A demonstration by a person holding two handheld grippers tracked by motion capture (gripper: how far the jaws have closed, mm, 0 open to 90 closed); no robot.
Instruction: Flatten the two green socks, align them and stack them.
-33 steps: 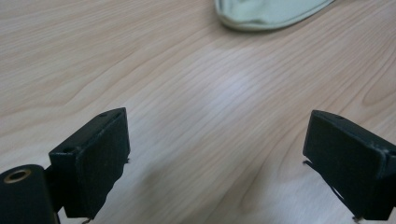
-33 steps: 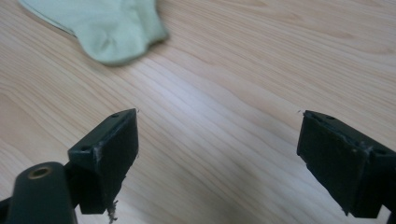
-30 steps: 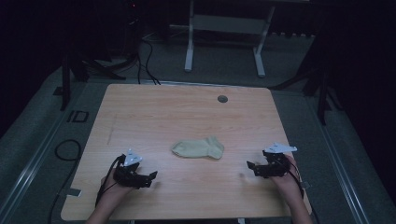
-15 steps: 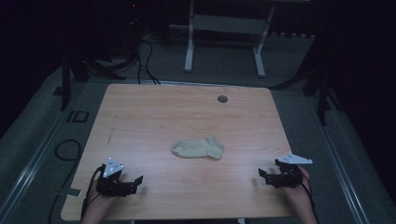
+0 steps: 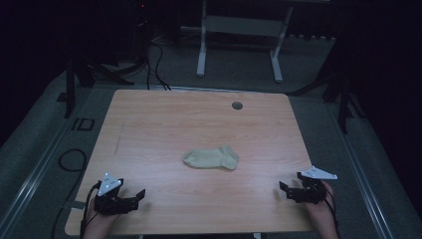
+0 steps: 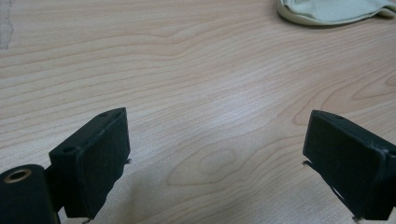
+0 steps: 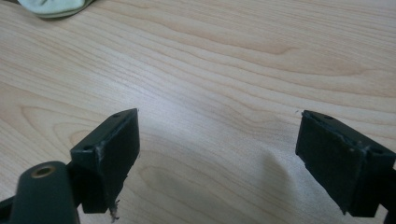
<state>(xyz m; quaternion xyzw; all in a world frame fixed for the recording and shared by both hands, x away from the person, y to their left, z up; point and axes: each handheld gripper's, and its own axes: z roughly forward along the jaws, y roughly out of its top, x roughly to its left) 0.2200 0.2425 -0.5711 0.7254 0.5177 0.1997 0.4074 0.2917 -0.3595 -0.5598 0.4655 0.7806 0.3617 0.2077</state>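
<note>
Your left gripper (image 5: 137, 195) sits at the tabletop's (image 5: 164, 119) near-left corner and your right gripper (image 5: 284, 188) at its near-right corner, both with jaws spread wide and grasping nothing. The sock (image 5: 211, 158) (pale, lying flat) rests mid-tabletop, well apart from both grippers.

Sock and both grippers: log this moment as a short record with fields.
item: pale sock, lying flat near the table's middle
surface: wooden table
left gripper: open, near the front left corner, holding nothing
right gripper: open, near the front right edge, holding nothing
contact: neither gripper touches the sock; bare wood lies between each and it
sock in the gripper views: at the top right of the left one, at the top left of the right one
other: small dark round spot near the far edge
</note>
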